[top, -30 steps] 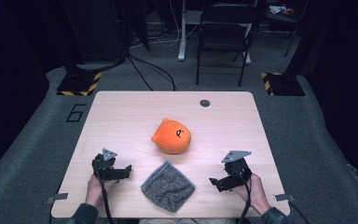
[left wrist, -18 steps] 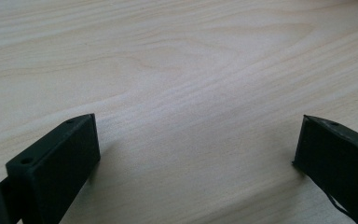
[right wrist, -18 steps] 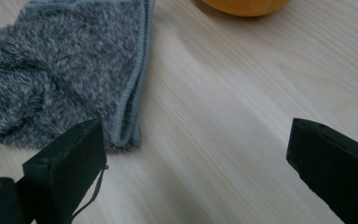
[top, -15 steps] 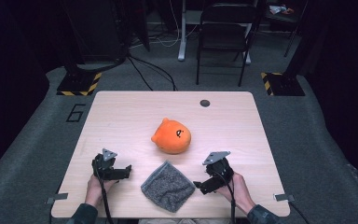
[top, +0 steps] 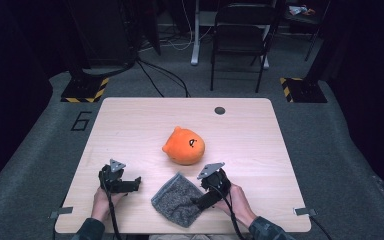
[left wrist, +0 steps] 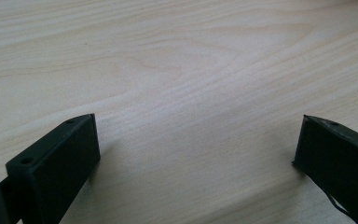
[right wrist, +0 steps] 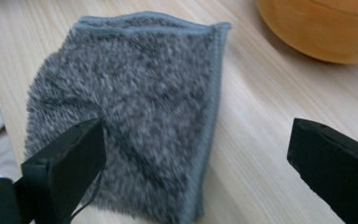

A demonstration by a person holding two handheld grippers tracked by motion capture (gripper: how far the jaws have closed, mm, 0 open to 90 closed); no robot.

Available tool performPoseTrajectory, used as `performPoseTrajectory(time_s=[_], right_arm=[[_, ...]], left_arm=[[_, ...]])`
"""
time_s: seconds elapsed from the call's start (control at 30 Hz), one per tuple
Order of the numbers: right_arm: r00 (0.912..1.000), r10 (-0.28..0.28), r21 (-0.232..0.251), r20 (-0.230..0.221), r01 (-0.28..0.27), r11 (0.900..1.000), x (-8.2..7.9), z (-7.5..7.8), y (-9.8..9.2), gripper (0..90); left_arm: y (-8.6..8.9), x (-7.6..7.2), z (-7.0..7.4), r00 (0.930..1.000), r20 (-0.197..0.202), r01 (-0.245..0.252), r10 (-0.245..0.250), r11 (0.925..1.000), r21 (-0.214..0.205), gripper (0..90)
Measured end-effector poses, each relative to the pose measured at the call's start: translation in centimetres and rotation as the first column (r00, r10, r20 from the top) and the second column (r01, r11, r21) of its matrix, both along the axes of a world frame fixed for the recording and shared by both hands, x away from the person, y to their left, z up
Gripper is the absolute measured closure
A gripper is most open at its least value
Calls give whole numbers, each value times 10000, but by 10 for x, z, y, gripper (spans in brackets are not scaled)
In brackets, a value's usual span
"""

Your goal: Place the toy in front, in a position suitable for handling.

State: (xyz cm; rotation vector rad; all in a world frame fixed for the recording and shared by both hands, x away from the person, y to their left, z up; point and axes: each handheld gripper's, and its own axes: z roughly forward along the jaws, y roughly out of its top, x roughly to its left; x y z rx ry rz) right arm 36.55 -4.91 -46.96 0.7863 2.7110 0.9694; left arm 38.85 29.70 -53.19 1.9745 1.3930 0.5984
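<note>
Right gripper (top: 203, 199): shifted left since 1 s ago, now over grey cloth (top: 176, 199), jaws spread. Left gripper (top: 130, 185): unmoved, jaws spread on table (top: 130, 130). Orange plush (top: 184, 145): beyond cloth.

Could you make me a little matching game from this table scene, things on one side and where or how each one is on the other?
Things:
1. orange plush toy
2. grey cloth
3. left gripper
4. right gripper

States:
a. jaws open over bare wood
b. folded, near the front edge
c. jaws open at the cloth's edge
d. mid-table, beyond the cloth

Pairs: 1-d, 2-b, 3-a, 4-c
</note>
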Motion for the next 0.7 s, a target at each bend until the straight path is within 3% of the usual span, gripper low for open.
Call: performPoseTrajectory(time_s=[0.37, 0.43, 0.53, 0.7], right_arm=[[9960, 887, -504, -91, -890, 9948, -3, -15, 41, 19], [9948, 1013, -785, -93, -1017, 9917, -3, -20, 49, 20], [9938, 1113, -1018, 12, -1106, 9886, -2, -25, 54, 60], [9930, 1110, -1140, -394, -1148, 9868, 4, -32, 56, 161]], left_arm=[[0, 0, 0, 10000, 2, 0, 0, 10000, -2, 0], [0, 0, 0, 10000, 3, 3, -3, 10000, -4, 0], [0, 0, 0, 10000, -2, 8, -8, 10000, 8, 0], [0, 0, 0, 10000, -26, 36, -36, 10000, 5, 0]])
